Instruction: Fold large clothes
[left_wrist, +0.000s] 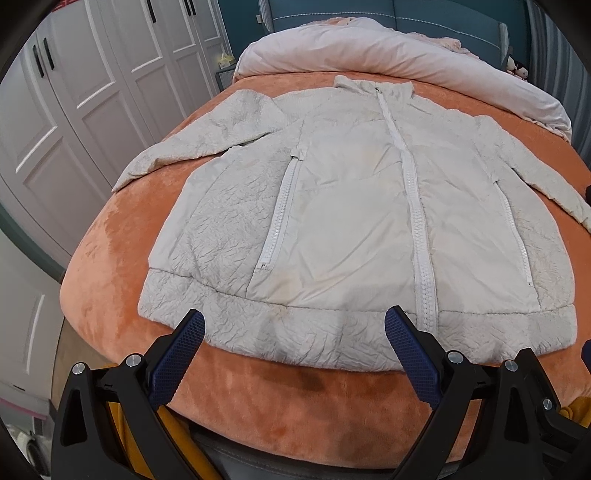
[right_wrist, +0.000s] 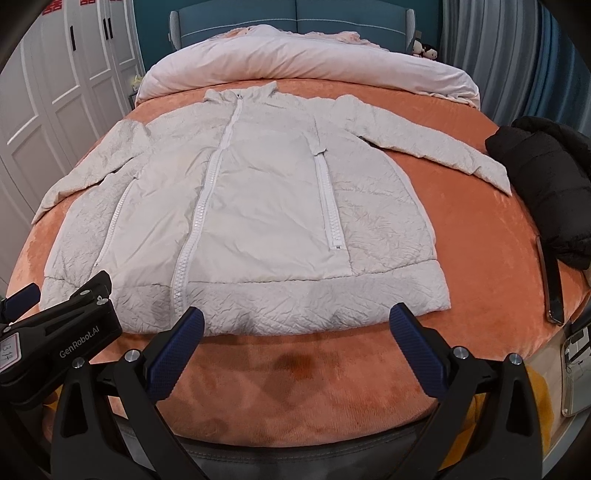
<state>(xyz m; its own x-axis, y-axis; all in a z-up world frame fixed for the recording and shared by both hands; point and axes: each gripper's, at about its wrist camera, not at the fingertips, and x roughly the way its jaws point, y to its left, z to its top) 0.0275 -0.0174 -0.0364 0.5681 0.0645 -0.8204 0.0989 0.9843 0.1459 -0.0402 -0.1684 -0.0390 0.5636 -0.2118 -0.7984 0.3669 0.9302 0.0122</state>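
Observation:
A large off-white zip jacket (left_wrist: 351, 221) lies flat and face up on the orange bed cover (left_wrist: 295, 398), collar at the far end, both sleeves spread out to the sides. It also shows in the right wrist view (right_wrist: 258, 206). My left gripper (left_wrist: 294, 325) is open and empty, hovering just above the jacket's near hem, left of the centre zip. My right gripper (right_wrist: 296, 325) is open and empty at the near hem, right of the centre zip. The left gripper's body (right_wrist: 55, 332) shows at the lower left of the right wrist view.
A folded pink duvet (right_wrist: 295, 62) lies across the head of the bed. A black puffy garment (right_wrist: 546, 184) and a dark strap (right_wrist: 552, 284) lie at the bed's right edge. White wardrobe doors (left_wrist: 74, 110) stand to the left. The near bed edge drops off below the grippers.

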